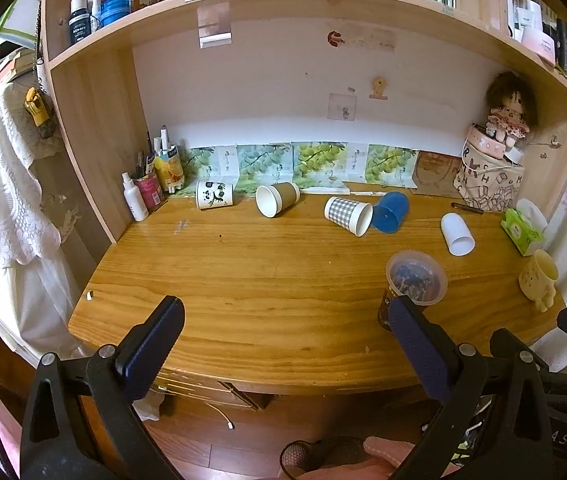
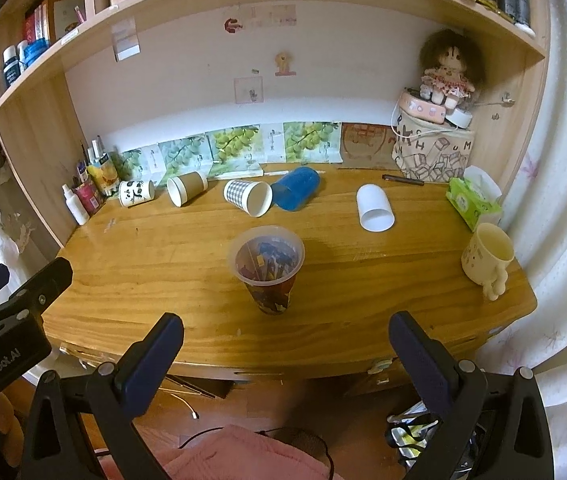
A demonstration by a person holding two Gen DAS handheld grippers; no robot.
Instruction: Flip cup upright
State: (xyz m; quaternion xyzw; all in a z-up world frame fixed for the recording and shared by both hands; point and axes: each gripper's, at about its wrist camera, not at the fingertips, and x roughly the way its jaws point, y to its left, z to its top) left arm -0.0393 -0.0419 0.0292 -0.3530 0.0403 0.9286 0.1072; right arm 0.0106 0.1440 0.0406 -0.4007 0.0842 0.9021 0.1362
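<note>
Both the left gripper [image 1: 283,320] and right gripper [image 2: 285,334] spread wide, holding nothing. 5 cups lie tipped along the rear of the wooden desk [image 2: 363,280]; the clear printed plastic cup [image 2: 266,270] stands upright at the front.

**Wooden desk and its load**

Wooden desk [image 2: 187,280]. Lying tipped along the back: panda cup [image 2: 136,193], brown cup [image 2: 186,189], checked cup [image 2: 248,197] touching blue cup [image 2: 296,189], white cup [image 2: 374,208]. Upright: printed plastic cup [image 2: 268,272], cream mug [image 2: 488,254]. Tissue pack [image 2: 472,200] at right.
</note>
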